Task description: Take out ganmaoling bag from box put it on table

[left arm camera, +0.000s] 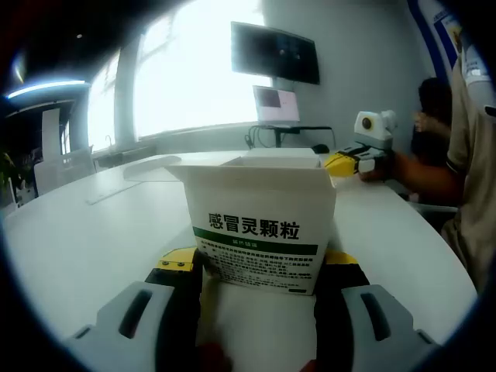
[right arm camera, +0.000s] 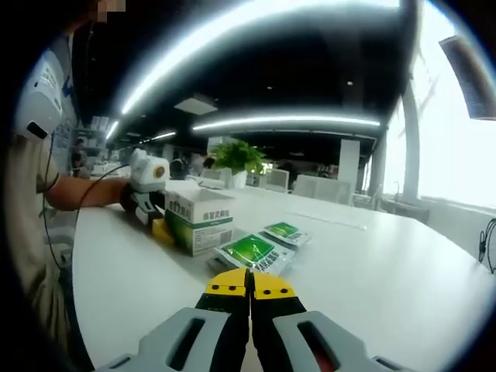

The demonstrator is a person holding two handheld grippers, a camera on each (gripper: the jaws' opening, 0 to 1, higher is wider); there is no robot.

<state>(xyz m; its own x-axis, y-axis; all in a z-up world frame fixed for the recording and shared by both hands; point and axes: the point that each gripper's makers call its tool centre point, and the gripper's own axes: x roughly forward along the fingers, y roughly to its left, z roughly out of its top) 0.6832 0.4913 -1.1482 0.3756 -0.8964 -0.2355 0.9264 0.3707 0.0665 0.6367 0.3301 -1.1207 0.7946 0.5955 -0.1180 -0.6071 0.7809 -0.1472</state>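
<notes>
Left gripper view has the left gripper (left arm camera: 260, 271) clamped on the white-and-green ganmaoling box (left arm camera: 260, 225), which stands on the white table (left arm camera: 85, 232) with its top flap open; right gripper view shows the right gripper (right arm camera: 249, 284) with jaws pressed together, holding nothing; two green ganmaoling bags (right arm camera: 254, 253) lie flat on the table just beside the box (right arm camera: 198, 218), between it and the right gripper.

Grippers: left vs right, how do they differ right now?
The left gripper is shut on the box; the right gripper is shut on nothing. The left sits at the box on the table; the right is apart from it, facing the two green bags. Both have yellow tips.
</notes>
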